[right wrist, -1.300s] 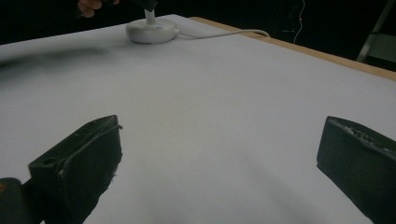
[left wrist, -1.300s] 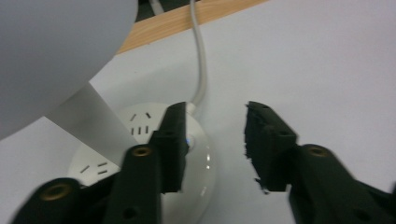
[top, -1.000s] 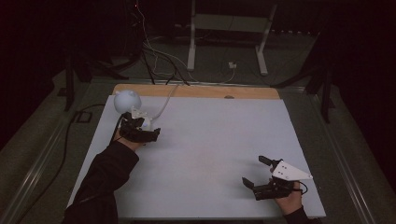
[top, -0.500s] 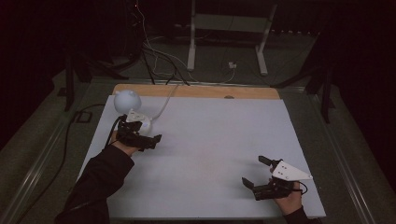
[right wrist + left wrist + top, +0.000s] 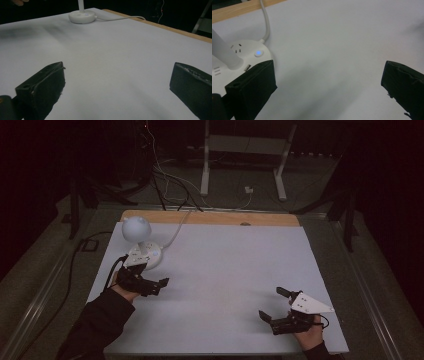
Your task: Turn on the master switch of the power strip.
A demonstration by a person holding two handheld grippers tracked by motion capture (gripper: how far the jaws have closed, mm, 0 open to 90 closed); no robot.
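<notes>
In the high view, the left gripper (image 5: 150, 281) is open just beside the small white desk lamp with a round base and ball-shaped head (image 5: 137, 240). The right gripper (image 5: 278, 306) is open too, well apart, near the front edge of the white table (image 5: 230, 270).

In the left gripper view, the glowing blue button (image 5: 258, 52) on the base is near the left jaw. I judge a gentle press from straight above is best.

In the right gripper view, the jaws stand wide over bare table.

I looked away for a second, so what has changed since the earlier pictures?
The left gripper drew back from the lamp base toward the person, jaws open and holding nothing. The right gripper, open, and the lamp stayed put.
</notes>
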